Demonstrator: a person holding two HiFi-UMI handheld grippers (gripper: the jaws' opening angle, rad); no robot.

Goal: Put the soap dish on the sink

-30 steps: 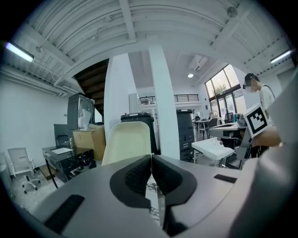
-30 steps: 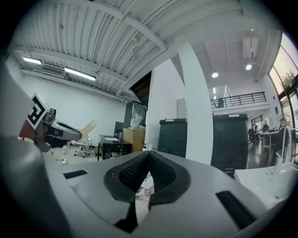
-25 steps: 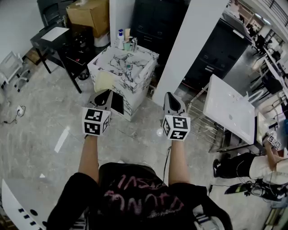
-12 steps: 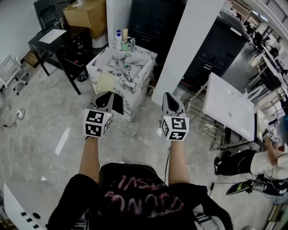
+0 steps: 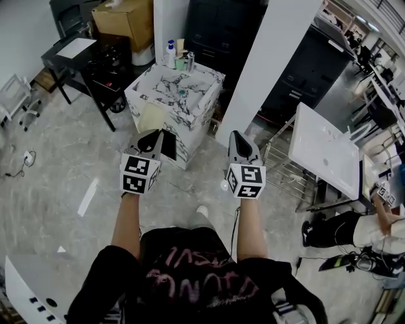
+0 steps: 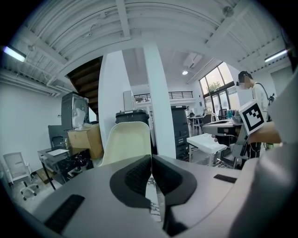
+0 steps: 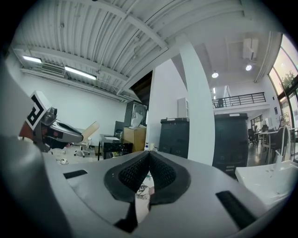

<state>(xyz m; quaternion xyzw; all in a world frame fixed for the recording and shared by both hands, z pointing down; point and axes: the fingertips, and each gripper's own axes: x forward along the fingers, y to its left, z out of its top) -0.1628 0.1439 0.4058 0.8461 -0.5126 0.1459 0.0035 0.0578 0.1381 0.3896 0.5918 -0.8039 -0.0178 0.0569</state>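
Observation:
The marble-patterned sink cabinet (image 5: 174,95) stands ahead of me by a white pillar (image 5: 272,63). Bottles (image 5: 171,54) and small green items crowd its back edge; a soap dish is too small to make out among them. My left gripper (image 5: 152,135) and right gripper (image 5: 238,137) are held side by side in the air, short of the cabinet, above the floor. Both are shut with nothing between the pads. In the left gripper view my left gripper (image 6: 151,160) has its pads pressed together. The right gripper (image 7: 149,158) looks the same in the right gripper view.
A cream chair (image 5: 149,116) leans against the cabinet's near side, just ahead of the left gripper. A white basin (image 5: 323,158) lies on a metal rack at the right. A black table (image 5: 76,54) and cardboard box (image 5: 123,19) stand at back left. A person (image 5: 373,228) sits far right.
The grippers hold nearly the same pose. A shoe has come into view below them, and the cabinet has shifted only slightly in the head view.

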